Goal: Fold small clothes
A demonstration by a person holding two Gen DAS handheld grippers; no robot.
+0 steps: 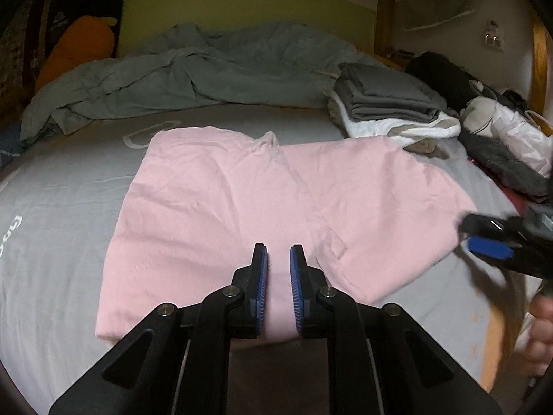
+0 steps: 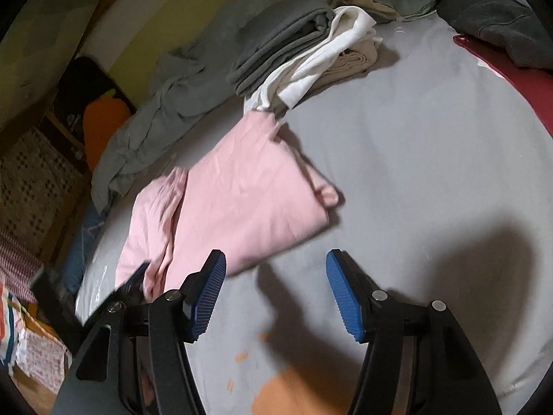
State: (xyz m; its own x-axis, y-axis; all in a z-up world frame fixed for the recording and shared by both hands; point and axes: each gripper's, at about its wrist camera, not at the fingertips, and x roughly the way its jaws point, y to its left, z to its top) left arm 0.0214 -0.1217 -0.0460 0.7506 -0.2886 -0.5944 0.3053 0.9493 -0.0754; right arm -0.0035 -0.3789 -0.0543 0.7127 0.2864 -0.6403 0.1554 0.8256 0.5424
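Pink garment: laid out on grey bedsheet, just in front of folded stack, far right corner almost touching the stack's white bottom layer.

Left wrist view
- Left gripper: fingers nearly together, pinching what appears to be the hem farthest from the stack; contact hard to confirm, since the pads hide the cloth edge.
- Risk: shallow bite on thin cloth. Expect slip-out if pulled fast or sideways.
- Risk: garment corner so close to the stack. Expect the stack to be nudged or toppled if the hem is carried too far toward it.
- Writing: white printed shapes and letters on the bedsheet, far left of the stack, cut off by the lens edge; not readable. Pale logo on dark item further left; not readable.

Right wrist view
- Right gripper: fingers spread wide, nothing between them, poised over bare sheet just beside the garment edge on the side away from the stack.
- Risk: closing here catches bedsheet instead of, or together with, the garment. Move over the pink edge before closing.
- Risk: loose sleeve flap on the free side. Expect an uneven, bunched fold if left untucked.
- Writing: none legible.
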